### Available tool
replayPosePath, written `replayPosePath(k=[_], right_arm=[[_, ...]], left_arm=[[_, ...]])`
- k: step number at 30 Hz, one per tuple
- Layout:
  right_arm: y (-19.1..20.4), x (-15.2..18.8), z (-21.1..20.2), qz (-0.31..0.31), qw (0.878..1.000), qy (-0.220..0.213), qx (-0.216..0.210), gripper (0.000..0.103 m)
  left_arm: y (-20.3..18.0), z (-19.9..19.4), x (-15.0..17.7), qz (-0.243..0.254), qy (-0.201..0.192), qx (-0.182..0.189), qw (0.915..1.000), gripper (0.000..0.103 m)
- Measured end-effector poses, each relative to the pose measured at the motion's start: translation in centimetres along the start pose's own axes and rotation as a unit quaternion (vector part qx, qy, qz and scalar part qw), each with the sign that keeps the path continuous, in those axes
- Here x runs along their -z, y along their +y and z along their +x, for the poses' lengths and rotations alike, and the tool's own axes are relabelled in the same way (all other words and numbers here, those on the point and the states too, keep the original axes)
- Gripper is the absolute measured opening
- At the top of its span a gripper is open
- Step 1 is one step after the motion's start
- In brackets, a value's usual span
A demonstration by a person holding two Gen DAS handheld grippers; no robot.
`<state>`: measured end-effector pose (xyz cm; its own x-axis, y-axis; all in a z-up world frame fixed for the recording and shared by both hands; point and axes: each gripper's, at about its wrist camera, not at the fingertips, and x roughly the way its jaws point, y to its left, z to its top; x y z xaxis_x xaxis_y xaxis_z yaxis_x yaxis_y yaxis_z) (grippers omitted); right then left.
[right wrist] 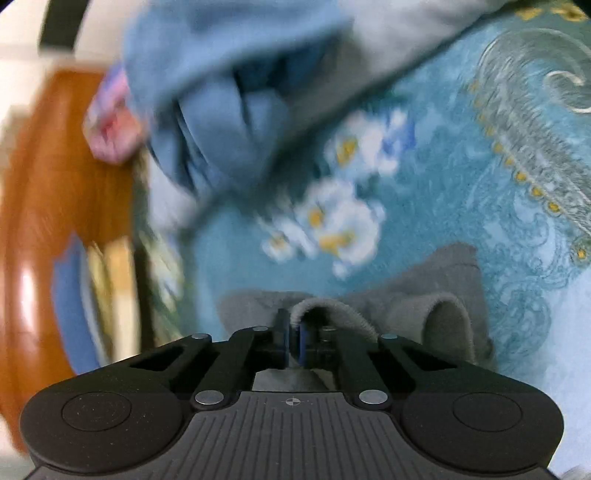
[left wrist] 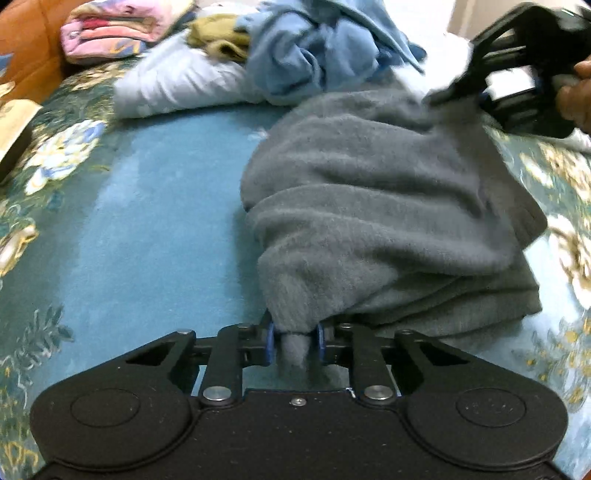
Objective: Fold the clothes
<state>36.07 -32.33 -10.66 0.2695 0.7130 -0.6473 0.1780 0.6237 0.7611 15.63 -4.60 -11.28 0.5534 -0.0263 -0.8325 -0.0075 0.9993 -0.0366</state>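
At the far left of the left wrist view a pink floral bundle (left wrist: pixel 110 31) lies beside an orange headboard (left wrist: pixel 29 40), and a white pillow (left wrist: pixel 177 79) rests just right of it on the teal blanket (left wrist: pixel 155 229). An olive cloth (left wrist: pixel 218 37) and a heap of blue clothes (left wrist: pixel 314 51) sit on the pillow. Right of centre the grey sweater (left wrist: pixel 376 192) lies bunched on the blanket, one corner pinched between the blue pads of the left gripper (left wrist: pixel 295 345). Its far edge runs up to the right gripper (left wrist: pixel 443 96), seen blurred at the upper right. In the right wrist view, the right gripper (right wrist: pixel 293 341) is pressed together on what looks like a folded edge of the sweater (right wrist: pixel 436 291), though motion blur smears that view.
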Motion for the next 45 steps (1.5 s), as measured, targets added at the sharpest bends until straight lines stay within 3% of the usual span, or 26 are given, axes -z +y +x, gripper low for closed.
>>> replayPosePath(k=[2,3,8,14,15,17,18,23,27,29,31,33,37,38,39,42,45], right_arm=[[-0.1,-0.4,-2.9,0.022,0.998,-0.056,-0.026,0.003],[-0.6,-0.5,-3.3,0.025,0.998,-0.059,-0.013,0.003],[-4.3,-0.7,-2.2,0.020,0.995,-0.022,0.097,0.003],[-4.1,-0.3,-1.8,-0.001,0.995,-0.009,0.100,0.005],[-3.7,-0.2,-2.3,-0.012,0.995,-0.006,0.095,0.008],[-3.0,0.0,-3.3,-0.033,0.996,0.000,0.084,0.027],[-2.7,0.3,-4.0,-0.046,0.995,0.001,0.086,0.045],[-3.3,2.9,-5.4,-0.088,0.989,0.023,0.115,0.052],[-4.5,5.4,-3.6,-0.083,0.986,0.054,0.131,0.051],[-5.2,6.3,-2.8,-0.070,0.986,0.061,0.136,0.056],[-5.7,6.8,-2.2,-0.053,0.987,0.065,0.134,0.067],[-5.7,7.3,-2.4,-0.049,0.989,0.055,0.128,0.061],[-5.3,8.0,-3.8,-0.042,0.992,0.036,0.111,0.035],[-5.2,8.2,-4.2,-0.040,0.993,0.034,0.103,0.027],[-5.0,8.3,-4.6,-0.040,0.994,0.031,0.094,0.011],[-4.8,8.5,-6.1,-0.038,0.996,0.022,0.084,0.011],[-6.5,8.5,-5.7,-0.023,0.993,0.031,0.108,0.011]], left_arm=[[0.0,-0.6,0.0,-0.011,-0.007,0.008,0.9999,0.016],[-0.1,-0.6,0.0,-0.014,-0.006,0.012,0.9998,0.016],[-0.3,0.8,0.8,-0.020,0.029,0.011,0.9993,0.016],[-0.1,0.3,0.4,-0.004,0.038,0.020,0.9991,0.021],[0.0,0.2,0.3,-0.001,0.040,0.022,0.9990,0.021],[0.2,-0.3,-0.1,-0.002,0.041,0.028,0.9988,0.022],[0.5,-0.6,-0.3,-0.007,0.042,0.030,0.9986,0.025],[2.5,-2.9,-0.9,-0.050,0.034,0.038,0.9975,0.051],[2.5,-3.1,-1.5,-0.028,0.037,0.033,0.9984,0.054],[2.4,-2.6,-2.0,-0.033,0.039,0.037,0.9980,0.057],[2.3,-2.1,-2.6,-0.043,0.039,0.041,0.9975,0.057],[2.3,-2.1,-3.0,-0.060,0.033,0.042,0.9968,0.058],[2.8,-1.9,-3.4,-0.098,0.034,0.044,0.9936,0.061],[2.9,-1.8,-3.4,-0.105,0.036,0.045,0.9928,0.061],[3.0,-1.8,-3.3,-0.111,0.037,0.045,0.9921,0.061],[3.4,-1.9,-3.2,-0.124,0.042,0.045,0.9903,0.062],[3.8,-1.6,-3.0,-0.137,0.049,0.047,0.9883,0.062]])
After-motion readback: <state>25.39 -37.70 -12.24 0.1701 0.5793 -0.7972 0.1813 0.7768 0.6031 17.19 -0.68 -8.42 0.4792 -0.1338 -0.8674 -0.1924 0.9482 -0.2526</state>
